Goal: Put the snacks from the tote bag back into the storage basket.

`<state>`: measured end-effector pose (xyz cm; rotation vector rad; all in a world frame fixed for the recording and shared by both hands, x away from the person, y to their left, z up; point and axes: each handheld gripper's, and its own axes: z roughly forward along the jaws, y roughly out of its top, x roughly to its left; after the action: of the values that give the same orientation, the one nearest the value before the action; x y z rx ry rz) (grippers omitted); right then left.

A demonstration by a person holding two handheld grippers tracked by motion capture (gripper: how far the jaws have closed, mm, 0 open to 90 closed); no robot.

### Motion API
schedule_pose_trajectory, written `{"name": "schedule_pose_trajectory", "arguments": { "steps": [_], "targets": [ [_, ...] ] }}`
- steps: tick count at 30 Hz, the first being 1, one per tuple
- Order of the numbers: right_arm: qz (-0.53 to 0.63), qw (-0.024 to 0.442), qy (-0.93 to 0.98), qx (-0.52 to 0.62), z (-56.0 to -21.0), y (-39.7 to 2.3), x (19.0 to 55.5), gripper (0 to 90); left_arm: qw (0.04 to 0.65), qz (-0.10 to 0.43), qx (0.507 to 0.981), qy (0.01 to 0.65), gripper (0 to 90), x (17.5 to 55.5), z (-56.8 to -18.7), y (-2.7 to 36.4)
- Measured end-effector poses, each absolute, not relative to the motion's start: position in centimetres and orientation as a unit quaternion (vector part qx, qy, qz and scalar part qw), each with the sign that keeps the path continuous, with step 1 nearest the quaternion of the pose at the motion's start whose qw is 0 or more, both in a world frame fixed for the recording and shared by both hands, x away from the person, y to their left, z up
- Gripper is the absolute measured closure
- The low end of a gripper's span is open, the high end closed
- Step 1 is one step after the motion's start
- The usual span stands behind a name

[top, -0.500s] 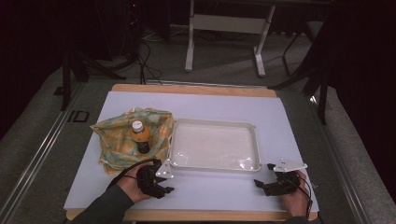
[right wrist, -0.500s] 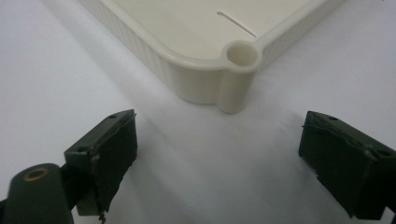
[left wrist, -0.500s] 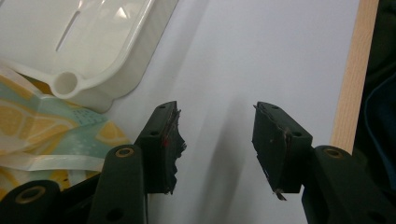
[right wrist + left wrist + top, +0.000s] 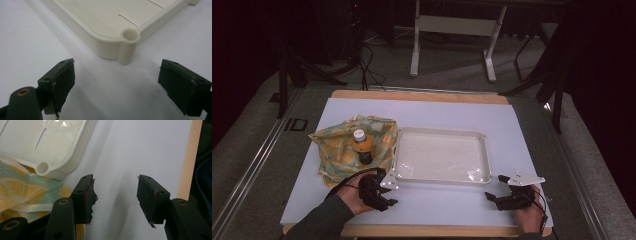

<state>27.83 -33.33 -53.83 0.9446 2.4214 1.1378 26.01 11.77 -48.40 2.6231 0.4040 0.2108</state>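
A white plastic tray point(image 4: 442, 132) lies empty in the middle of the white table. Left of it, a small bottle point(image 4: 361, 146) with orange contents and a white cap stands upright on a crumpled lemon-print cloth point(image 4: 333, 150). My left gripper point(image 4: 392, 191) rests on the table by the tray's near left corner point(image 4: 45, 167), open point(image 4: 116, 195), with bare table between its fingers and the cloth point(image 4: 22, 192) beside it. My right gripper point(image 4: 493, 187) sits by the near right corner point(image 4: 126, 41), open point(image 4: 116, 80), with nothing in it.
The table's wooden front edge point(image 4: 187, 162) runs close behind the left gripper. White table surface point(image 4: 442, 205) lies between the two grippers. Beyond the table stand a desk frame point(image 4: 452, 30), cables and dark chairs.
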Motion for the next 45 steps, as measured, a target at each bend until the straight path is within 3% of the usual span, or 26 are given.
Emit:
{"name": "schedule_pose_trajectory", "arguments": {
  "steps": [45],
  "targets": [
    [0.422, 0.162, 0.836, 0.312, -53.7, -33.7, 27.3, 13.8, 0.192, 0.060, 0.974, 0.105, 50.0, 27.3, -45.1, 11.6]
  ]
}}
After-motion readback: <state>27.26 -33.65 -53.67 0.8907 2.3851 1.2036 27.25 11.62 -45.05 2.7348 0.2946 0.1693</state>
